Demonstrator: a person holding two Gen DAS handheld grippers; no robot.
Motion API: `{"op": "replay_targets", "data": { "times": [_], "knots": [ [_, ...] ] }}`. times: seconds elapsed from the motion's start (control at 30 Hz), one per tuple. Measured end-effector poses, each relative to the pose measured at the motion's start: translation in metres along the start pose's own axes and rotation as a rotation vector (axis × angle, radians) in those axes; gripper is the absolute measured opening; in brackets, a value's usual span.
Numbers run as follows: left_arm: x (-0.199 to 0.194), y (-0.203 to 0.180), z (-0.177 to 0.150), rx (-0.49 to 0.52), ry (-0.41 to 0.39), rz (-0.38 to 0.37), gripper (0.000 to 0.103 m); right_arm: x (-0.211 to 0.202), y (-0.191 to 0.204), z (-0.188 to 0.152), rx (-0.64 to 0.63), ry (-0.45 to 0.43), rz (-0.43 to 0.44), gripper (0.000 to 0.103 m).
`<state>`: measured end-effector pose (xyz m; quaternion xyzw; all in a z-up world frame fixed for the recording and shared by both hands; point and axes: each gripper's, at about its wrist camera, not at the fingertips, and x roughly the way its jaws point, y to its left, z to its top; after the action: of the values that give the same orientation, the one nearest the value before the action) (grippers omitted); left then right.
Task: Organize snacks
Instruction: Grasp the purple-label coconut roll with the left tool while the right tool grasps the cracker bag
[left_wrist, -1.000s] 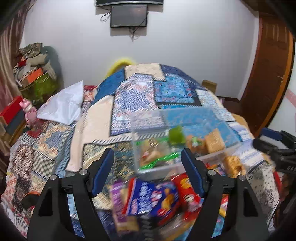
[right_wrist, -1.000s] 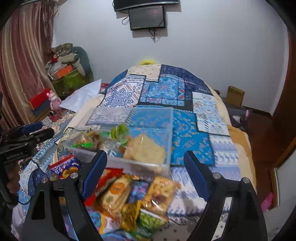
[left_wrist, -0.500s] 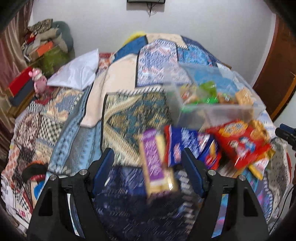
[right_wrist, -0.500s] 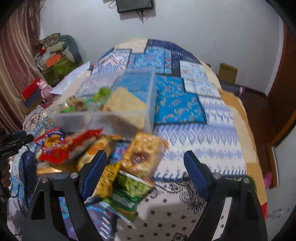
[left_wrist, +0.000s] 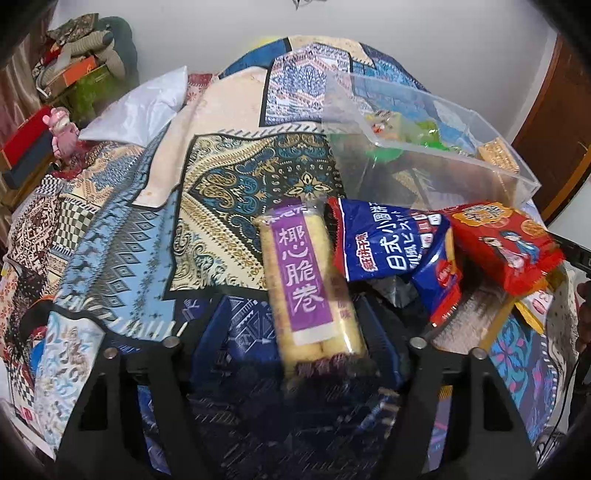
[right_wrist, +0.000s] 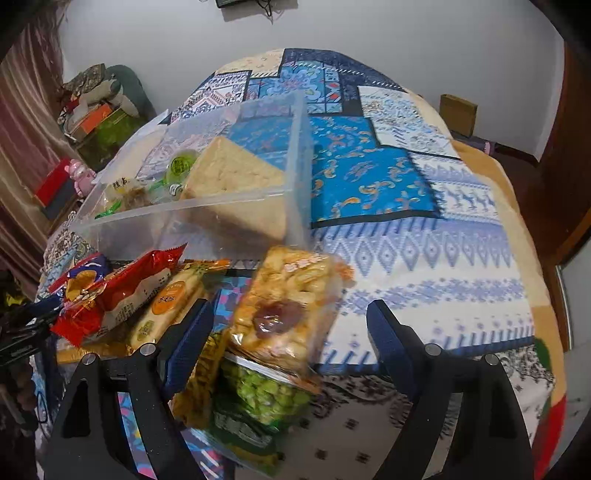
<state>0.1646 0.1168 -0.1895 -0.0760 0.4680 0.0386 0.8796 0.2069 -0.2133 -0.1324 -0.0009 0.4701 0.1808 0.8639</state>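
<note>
- The left claw (left_wrist: 295, 343) is spread wide, low over the bed (left_wrist: 236, 192). A long purple snack pack (left_wrist: 308, 280) lies between its fingers, nearer the right one. I cannot tell if a finger touches it.
- Just right of that pack lie a blue packet (left_wrist: 391, 247) and a red packet (left_wrist: 506, 243).
- Behind them sits a clear box (right_wrist: 207, 218) with some snacks inside.
- The right claw (right_wrist: 284, 332) is spread wide too. An orange puffed snack bag (right_wrist: 288, 306) lies between its fingers, on top of a green pea bag (right_wrist: 266, 395).
- The orange bag sits closer to the left finger.
</note>
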Motion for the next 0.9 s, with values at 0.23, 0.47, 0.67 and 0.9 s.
{"op": "replay_targets", "data": {
  "times": [0.23, 0.47, 0.67, 0.9],
  "knots": [
    [0.012, -0.003, 0.009, 0.0, -0.038, 0.027, 0.057, 0.018, -0.001, -0.005, 0.015, 0.016, -0.031, 0.078],
    [0.014, 0.001, 0.008, -0.014, -0.041, 0.015, 0.046, 0.013, -0.008, -0.008, 0.033, -0.003, -0.012, 0.046],
    [-0.001, 0.002, -0.002, -0.004, -0.041, 0.036, 0.045, 0.001, -0.011, -0.014, 0.023, -0.013, -0.014, 0.045],
    [-0.037, 0.005, 0.0, -0.002, -0.094, 0.059, 0.045, -0.03, -0.013, -0.016, 0.023, -0.062, -0.011, 0.045]
  ]
}}
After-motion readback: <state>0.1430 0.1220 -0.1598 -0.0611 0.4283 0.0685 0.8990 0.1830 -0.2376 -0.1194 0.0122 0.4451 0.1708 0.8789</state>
